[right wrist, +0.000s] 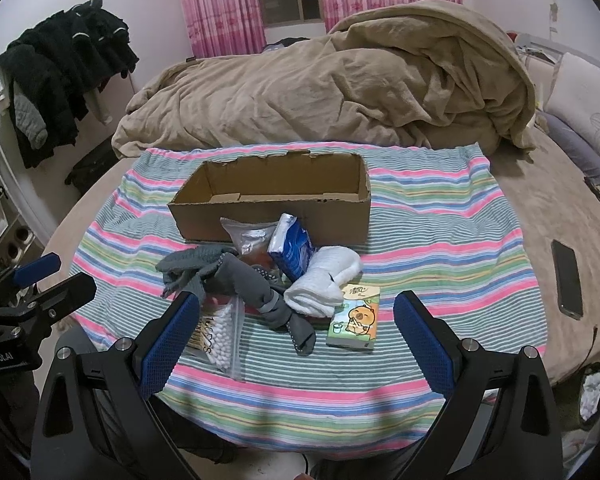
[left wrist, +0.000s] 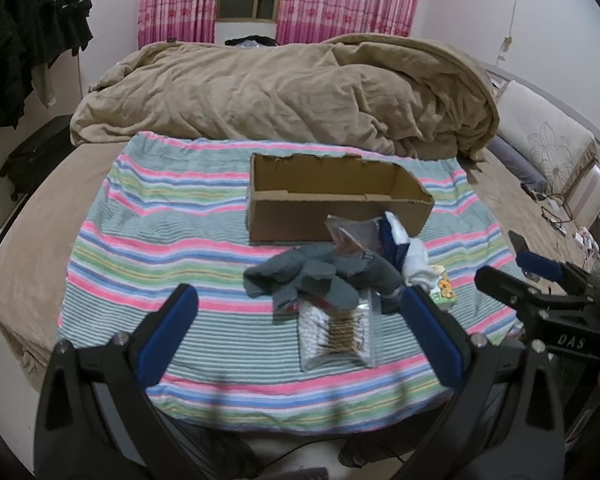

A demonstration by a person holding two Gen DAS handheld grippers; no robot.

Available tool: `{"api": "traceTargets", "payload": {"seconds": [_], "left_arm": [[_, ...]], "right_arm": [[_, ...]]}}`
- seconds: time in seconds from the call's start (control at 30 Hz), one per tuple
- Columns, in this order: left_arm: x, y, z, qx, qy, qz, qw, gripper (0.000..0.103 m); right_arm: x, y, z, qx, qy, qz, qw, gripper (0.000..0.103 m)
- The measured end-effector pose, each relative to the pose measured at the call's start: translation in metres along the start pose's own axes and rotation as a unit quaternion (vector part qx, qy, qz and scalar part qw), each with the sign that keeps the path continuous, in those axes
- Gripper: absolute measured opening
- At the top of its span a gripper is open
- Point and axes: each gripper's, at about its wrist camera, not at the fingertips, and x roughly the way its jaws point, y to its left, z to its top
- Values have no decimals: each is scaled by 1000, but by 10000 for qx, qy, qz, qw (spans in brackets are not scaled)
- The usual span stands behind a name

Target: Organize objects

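Both wide apart, empty: left claw (left wrist: 298,320) nearest the cotton-swab bag (left wrist: 336,332), right claw (right wrist: 296,332) nearest the tissue pack (right wrist: 354,318); cardboard box (right wrist: 276,204) straight beyond.

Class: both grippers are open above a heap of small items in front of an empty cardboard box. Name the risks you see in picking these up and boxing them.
1. The grey socks drape over the cotton swab bag; lifting either may drag the other.
2. The tissue pack leans on the white sock roll, so it may shift.
3. The cardboard box sits on a soft striped cloth; a nudge could slide it.
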Motion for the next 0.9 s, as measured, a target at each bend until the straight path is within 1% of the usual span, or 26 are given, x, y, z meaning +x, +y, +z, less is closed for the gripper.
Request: {"api": "traceTargets", "payload": {"seconds": [0.9], "left_arm": [[7, -5, -2, 59, 67, -27, 10000, 102]], "right_arm": [[5, -9, 0, 67, 30, -15, 10000, 99]]}}
